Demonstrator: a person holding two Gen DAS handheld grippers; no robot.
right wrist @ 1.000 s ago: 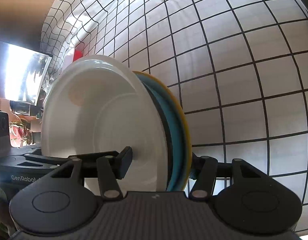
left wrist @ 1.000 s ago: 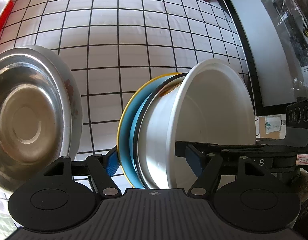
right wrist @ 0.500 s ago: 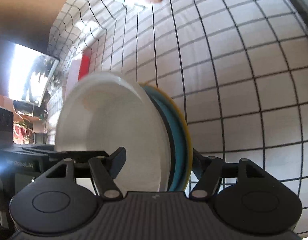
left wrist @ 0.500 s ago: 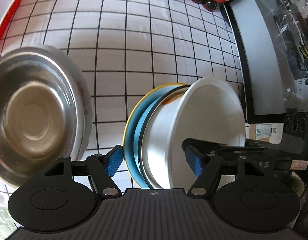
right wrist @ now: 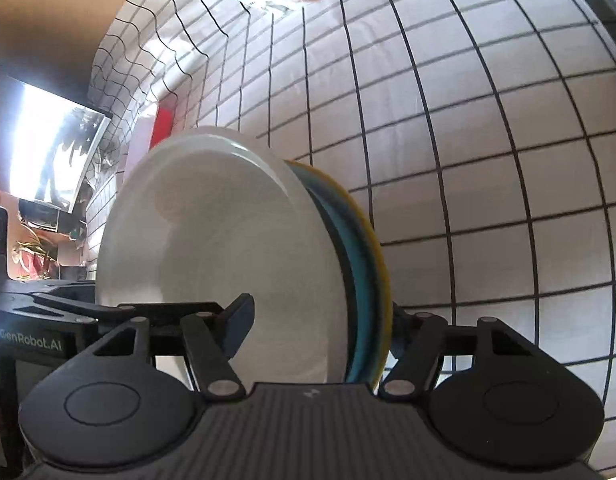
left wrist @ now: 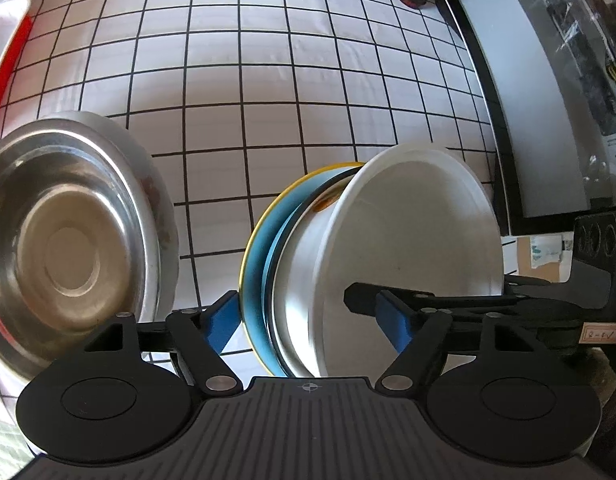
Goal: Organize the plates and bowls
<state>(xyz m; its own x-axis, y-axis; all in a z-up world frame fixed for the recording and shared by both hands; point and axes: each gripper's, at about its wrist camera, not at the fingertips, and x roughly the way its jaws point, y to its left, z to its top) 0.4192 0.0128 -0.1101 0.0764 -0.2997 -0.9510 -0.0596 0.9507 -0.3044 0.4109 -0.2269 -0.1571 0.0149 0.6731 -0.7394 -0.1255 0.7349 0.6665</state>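
Dish stack (left wrist: 347, 264) – L+R grippers astride

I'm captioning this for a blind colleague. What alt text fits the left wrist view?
A nested stack of a white bowl and blue, yellow-rimmed plates sits between the left gripper's blue fingers, the right gripper meeting it opposite. A steel bowl sits left, on a grid-patterned tablecloth.

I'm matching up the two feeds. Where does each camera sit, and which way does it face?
Left wrist: on the left gripper, facing steeply down at the stack's blue-plate side; steel bowl beside; own fingers show.
Right wrist: on the right gripper, angled down into the white bowl; own fingers show.
Shared: the stack, grid cloth, each other's gripper.
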